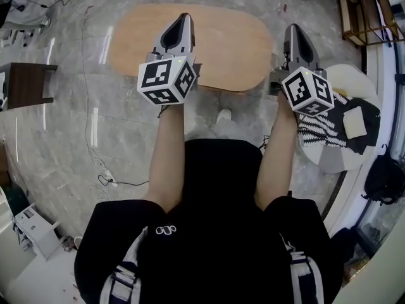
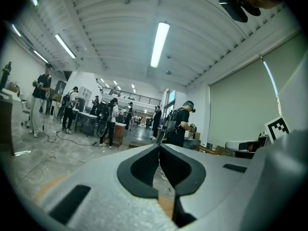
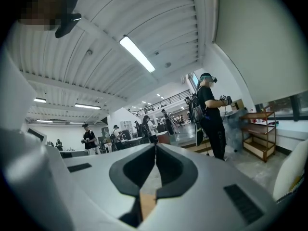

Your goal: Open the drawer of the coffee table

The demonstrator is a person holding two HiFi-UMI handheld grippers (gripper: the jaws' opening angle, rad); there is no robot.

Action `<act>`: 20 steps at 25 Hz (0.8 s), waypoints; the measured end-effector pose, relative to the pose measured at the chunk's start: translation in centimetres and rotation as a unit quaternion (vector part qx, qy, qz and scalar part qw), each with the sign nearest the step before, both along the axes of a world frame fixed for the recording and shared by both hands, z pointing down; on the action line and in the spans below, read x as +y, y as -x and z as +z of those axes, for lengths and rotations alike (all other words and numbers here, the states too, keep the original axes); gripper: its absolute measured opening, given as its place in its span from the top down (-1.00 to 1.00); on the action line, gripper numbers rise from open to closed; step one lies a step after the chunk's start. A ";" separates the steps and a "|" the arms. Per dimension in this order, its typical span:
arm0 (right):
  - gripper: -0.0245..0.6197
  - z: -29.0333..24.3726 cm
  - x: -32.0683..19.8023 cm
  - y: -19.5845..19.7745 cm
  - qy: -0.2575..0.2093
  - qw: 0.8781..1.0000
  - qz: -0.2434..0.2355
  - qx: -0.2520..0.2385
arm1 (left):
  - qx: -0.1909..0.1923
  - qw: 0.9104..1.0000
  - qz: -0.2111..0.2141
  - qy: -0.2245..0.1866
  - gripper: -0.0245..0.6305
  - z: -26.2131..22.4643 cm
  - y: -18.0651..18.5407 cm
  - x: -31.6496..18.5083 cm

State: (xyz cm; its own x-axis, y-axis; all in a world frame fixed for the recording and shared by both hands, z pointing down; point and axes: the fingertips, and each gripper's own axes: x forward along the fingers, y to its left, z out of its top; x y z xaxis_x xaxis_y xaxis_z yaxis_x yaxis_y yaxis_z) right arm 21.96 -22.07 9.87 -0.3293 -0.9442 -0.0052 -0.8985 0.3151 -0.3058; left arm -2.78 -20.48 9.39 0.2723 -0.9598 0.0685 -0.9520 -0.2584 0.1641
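Observation:
An oval light-wood coffee table (image 1: 234, 43) stands on the marble floor straight ahead of me; its drawer does not show from above. My left gripper (image 1: 185, 18) hovers over the table's middle, jaws shut and empty. My right gripper (image 1: 293, 28) hangs just off the table's right end, also shut on nothing. In the left gripper view the tips (image 2: 159, 146) meet, with a sliver of table wood (image 2: 166, 207) below them. The right gripper view shows the same closed tips (image 3: 155, 146) above a wood strip (image 3: 147, 205). Both grippers point level into the hall.
A round white seat with a striped cloth (image 1: 329, 128) sits close at the right, a dark backpack (image 1: 385, 176) beside it. A dark stool (image 1: 28, 84) stands left, a wooden rack (image 1: 364, 11) far right. Cables (image 1: 95, 163) trail over the floor. Several people stand in the hall (image 2: 108, 121).

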 end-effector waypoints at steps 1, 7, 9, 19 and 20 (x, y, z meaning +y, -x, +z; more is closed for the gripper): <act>0.89 -0.4 -0.3 0.0 -0.001 1.000 -0.001 -0.001 | -0.001 1.000 -0.002 -0.001 0.89 -0.4 0.1 -0.3; 0.89 -1.5 -2.2 0.1 -0.006 1.000 -0.004 -0.007 | -0.007 1.000 -0.001 -0.011 0.89 -2.0 0.3 -2.0; 0.89 -1.5 -2.8 0.3 -0.004 1.000 -0.003 -0.010 | -0.009 1.000 0.004 -0.011 0.89 -2.0 0.3 -2.6; 0.89 0.6 -4.8 3.8 0.022 0.999 -0.013 0.031 | -0.011 0.999 0.037 0.024 0.89 -0.1 3.6 -4.9; 0.89 1.2 -4.8 4.4 0.029 0.999 -0.017 0.035 | -0.009 0.999 0.032 0.033 0.89 0.6 4.5 -4.9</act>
